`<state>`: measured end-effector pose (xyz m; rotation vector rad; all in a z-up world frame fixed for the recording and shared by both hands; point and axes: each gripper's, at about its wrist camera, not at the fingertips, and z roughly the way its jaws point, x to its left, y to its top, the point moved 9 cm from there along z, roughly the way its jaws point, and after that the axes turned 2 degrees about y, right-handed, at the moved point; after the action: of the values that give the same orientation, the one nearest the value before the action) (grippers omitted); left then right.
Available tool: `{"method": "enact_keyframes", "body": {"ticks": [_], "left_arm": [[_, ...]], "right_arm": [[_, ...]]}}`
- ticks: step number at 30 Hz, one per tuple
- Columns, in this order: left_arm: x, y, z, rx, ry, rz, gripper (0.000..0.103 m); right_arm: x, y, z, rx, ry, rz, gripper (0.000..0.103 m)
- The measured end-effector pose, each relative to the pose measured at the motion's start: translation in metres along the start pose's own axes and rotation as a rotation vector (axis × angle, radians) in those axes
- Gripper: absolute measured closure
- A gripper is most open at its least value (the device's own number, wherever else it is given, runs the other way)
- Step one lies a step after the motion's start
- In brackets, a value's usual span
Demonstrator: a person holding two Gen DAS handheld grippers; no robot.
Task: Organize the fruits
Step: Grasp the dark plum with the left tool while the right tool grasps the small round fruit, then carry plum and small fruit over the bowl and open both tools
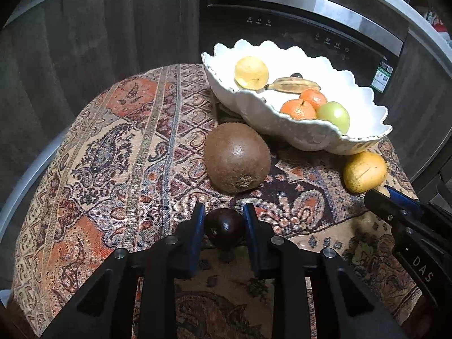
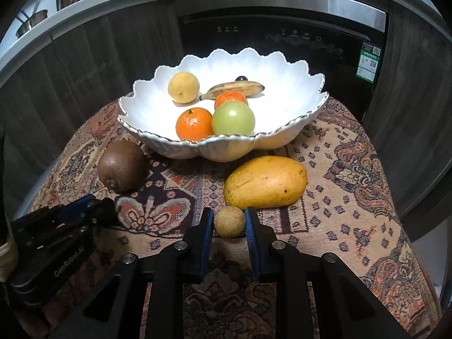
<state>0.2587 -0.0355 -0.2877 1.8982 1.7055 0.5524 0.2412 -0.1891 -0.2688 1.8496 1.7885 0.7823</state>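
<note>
Now, left gripper point(image 1: 224, 216): low over the cloth at the near edge; jaws pinching a small dark purple fruit point(image 1: 224, 226) between the blue pads point(image 1: 199, 220); seen also from the right wrist view at far left point(image 2: 93, 207), jaws hidden there.
Right gripper point(image 2: 228, 220): near middle of the tabletop; jaws closed on a small tan round fruit point(image 2: 229, 222), pads touching both its sides; tip alone visible from the left wrist view at right point(image 1: 387, 195).
Kiwi point(image 1: 236, 161): brown, fuzzy, lying on the cloth just beyond the dark purple fruit, near the bowl's left side; apart from both grippers.
Mango point(image 2: 265, 182): yellow-orange, lying lengthwise on the cloth just in front of the bowl; just beyond the tan fruit, whether touching it unclear.
Bowl point(image 2: 285, 67): white, scalloped rim with a thin metallic edge, standing at the far middle of the tabletop.
Bowl contents: pale yellow round fruit point(image 2: 183, 87) at far left; spotted small banana point(image 2: 233, 89) behind; two mandarins point(image 2: 194, 123) beside a green round fruit point(image 2: 233, 117) at the near side; a small dark item point(image 2: 241, 78) behind the banana, kind unclear.
Tabletop point(image 2: 353, 197): round, draped with a patterned woven cloth in orange, beige and dark blue.
Background: dark built-in appliance point(image 2: 282, 36) with a touch panel, flanked by dark wood cabinet fronts.
</note>
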Motion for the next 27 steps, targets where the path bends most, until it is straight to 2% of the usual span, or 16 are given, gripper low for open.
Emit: {"method": "enact_keyframes", "body": {"ticks": [15,27], "left_arm": [[-0.008,0.022,-0.04,-0.041,0.002,0.018,0.076],[-0.028,0.081,-0.068,-0.12,-0.014,0.048,0.076]], "right_arm": [[-0.004,0.024,-0.037,-0.071,0.008,0.031,0.079],[-0.017,0.064,-0.064,-0.135,0.007,0.062,0.079]]}}
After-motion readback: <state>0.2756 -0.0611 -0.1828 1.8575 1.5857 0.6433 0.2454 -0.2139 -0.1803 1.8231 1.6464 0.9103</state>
